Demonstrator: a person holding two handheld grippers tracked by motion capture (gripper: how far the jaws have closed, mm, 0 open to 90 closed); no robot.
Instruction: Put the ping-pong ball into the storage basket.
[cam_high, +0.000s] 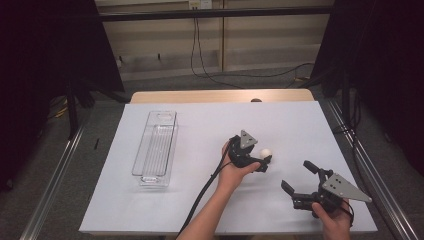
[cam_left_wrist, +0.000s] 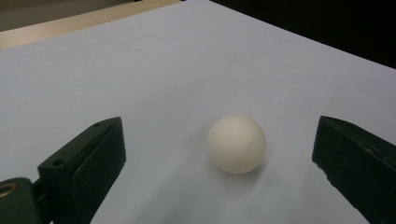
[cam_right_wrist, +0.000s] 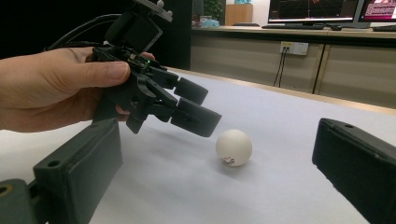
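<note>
Ball (cam_high: 266, 151), white and round, lies on the counter (cam_high: 200, 200) between the spread jaws of the left hand-held gripper (cam_high: 262, 164), a little nearer to one jaw and touching neither. The right hand-held gripper (cam_high: 296, 178), also released, waits near. A clear bin (cam_high: 156, 148) stands well apart; nothing blocks the way.

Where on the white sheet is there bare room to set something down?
Bare: the strip between the clear plastic bin and the left gripper, and the far half beyond the small white ball. Crowded: the near right, where both grippers, the right gripper included, sit around the ball.
</note>
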